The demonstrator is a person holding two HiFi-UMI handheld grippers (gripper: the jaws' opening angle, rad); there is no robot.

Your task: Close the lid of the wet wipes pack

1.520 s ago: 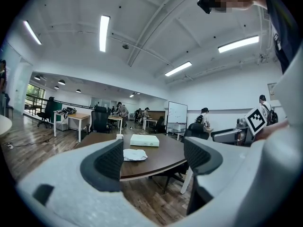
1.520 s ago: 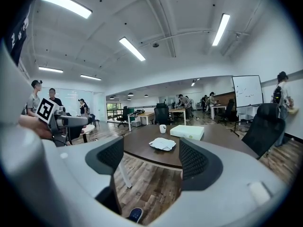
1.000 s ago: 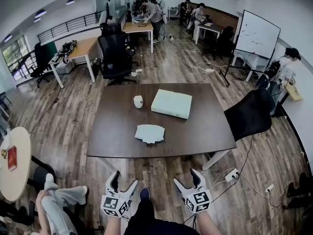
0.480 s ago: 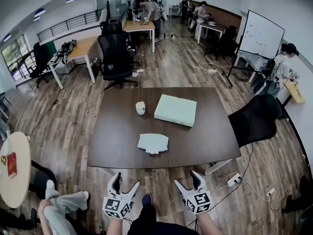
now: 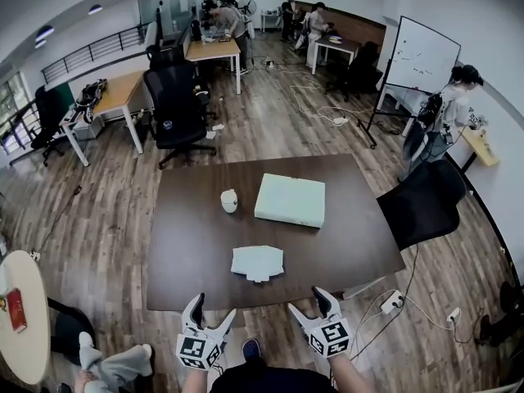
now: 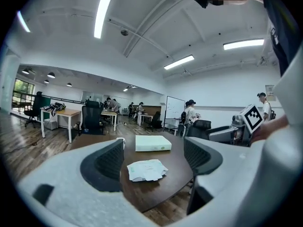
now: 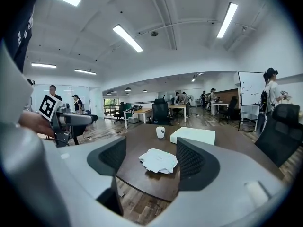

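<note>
The wet wipes pack (image 5: 257,262) is a white, crumpled, flat pack lying on the dark brown table (image 5: 188,252) near its front edge. It also shows in the left gripper view (image 6: 147,170) and the right gripper view (image 7: 158,160), framed between each pair of jaws but well ahead of them. I cannot make out its lid. My left gripper (image 5: 210,309) and right gripper (image 5: 308,303) hang side by side just short of the table's near edge. Both are open with nothing between their pads. The right gripper's jaws are closing slightly.
A pale green flat box (image 5: 289,200) and a small white cup (image 5: 229,201) stand farther back on the table. A black chair (image 5: 422,199) sits at its right, and a power strip (image 5: 391,303) with cables lies on the floor. A seated person's legs (image 5: 106,367) are at lower left.
Both grippers and my view have moved forward toward the table, whose near edge now lies just ahead of the fingertips. The pack, box and cup have not moved on the table.
</note>
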